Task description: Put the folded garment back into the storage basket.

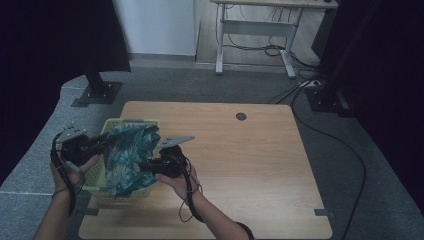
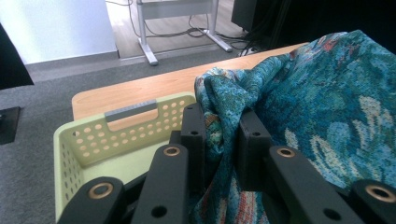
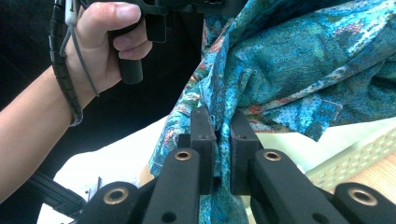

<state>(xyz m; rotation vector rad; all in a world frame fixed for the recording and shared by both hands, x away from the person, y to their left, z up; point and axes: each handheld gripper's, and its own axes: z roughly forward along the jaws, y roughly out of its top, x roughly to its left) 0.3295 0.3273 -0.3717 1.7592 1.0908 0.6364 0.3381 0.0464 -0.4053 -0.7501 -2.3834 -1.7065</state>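
Observation:
A teal patterned cloth (image 1: 127,155) hangs bunched over a pale green perforated basket (image 1: 99,175) at the table's left edge. My left gripper (image 1: 102,144) is shut on a fold of the cloth (image 2: 299,107) at the basket's left side; the jaws pinch fabric between them (image 2: 223,133). My right gripper (image 1: 145,165) is shut on the cloth's other side (image 3: 299,60), with fabric squeezed between its jaws (image 3: 219,128). The cloth is held up above the basket (image 2: 116,135) between the two grippers.
The wooden table (image 1: 250,165) has a round grommet (image 1: 241,116) near its far edge. A desk frame (image 1: 255,35) and cables (image 1: 325,135) lie on the floor beyond. Black stands (image 1: 97,85) flank the table. The other hand (image 3: 100,42) shows in the right gripper view.

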